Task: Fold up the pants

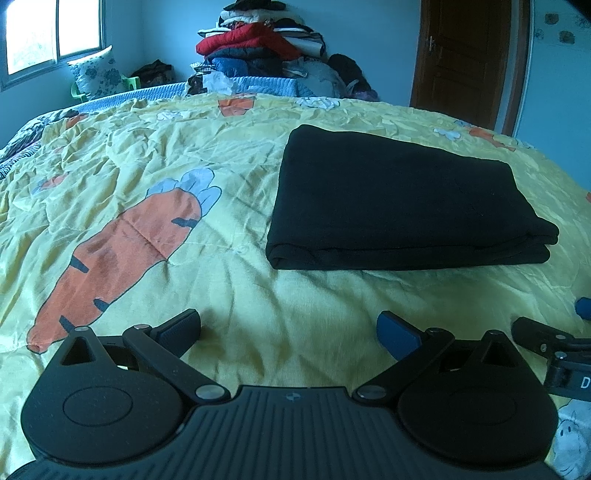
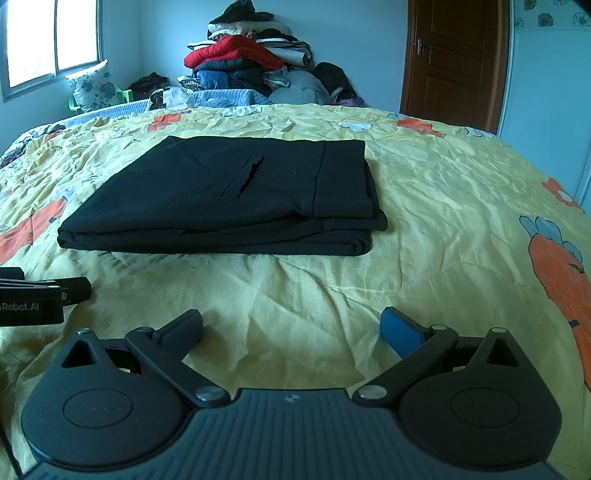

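Note:
Black pants (image 1: 399, 199) lie folded into a flat rectangular stack on the yellow carrot-print bedspread (image 1: 184, 147). In the right wrist view the pants (image 2: 229, 199) show a pocket slit and the waistband at their right end. My left gripper (image 1: 290, 332) is open and empty, resting low over the bedspread in front of the pants, apart from them. My right gripper (image 2: 291, 330) is open and empty, also in front of the pants and apart from them. Each gripper shows at the edge of the other's view: the right one (image 1: 554, 339) and the left one (image 2: 48, 295).
A tall pile of clothes and bedding (image 1: 258, 48) stands past the far edge of the bed. A brown door (image 1: 465, 55) is at the back right. A window (image 1: 51, 33) and a pillow on a green chair (image 1: 99, 74) are at the back left.

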A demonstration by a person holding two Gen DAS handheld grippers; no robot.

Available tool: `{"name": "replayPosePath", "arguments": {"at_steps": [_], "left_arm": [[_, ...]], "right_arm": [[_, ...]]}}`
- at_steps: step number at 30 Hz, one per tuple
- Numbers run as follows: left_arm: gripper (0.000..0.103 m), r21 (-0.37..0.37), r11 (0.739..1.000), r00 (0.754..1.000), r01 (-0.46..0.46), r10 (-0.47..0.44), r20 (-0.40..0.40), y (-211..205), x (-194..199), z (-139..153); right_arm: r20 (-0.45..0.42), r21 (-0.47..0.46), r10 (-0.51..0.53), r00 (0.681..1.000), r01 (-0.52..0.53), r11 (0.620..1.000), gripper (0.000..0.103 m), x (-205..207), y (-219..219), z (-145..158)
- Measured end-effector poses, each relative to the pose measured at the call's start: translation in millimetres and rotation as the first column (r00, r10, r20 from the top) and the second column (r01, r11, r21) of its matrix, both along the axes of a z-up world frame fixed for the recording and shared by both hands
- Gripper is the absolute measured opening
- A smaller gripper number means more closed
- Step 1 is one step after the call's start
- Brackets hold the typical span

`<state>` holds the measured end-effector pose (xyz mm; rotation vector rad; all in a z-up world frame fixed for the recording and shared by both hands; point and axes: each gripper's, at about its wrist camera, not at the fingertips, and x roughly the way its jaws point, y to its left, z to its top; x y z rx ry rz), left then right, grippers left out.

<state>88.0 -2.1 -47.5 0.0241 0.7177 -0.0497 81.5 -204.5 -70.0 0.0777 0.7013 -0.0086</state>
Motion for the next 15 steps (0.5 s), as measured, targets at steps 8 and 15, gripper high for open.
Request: {"name": "replayPosePath", "arguments": {"at_steps": [8, 15], "left_arm": [[0.103, -0.020, 1.000, 0.999, -0.005, 0.006, 0.043, -4, -1, 13], [0.103, 0.027, 1.000, 0.999, 0.012, -0.013, 0.045, -9, 2, 2]], "right_arm": [[0.065, -0.035, -0.014, 0.998, 0.016, 0.999, 0.103, -5, 9, 20], [0.033, -0.022, -0.036, 0.999, 0.036, 0.999, 0.103, -3, 5, 10]]}}
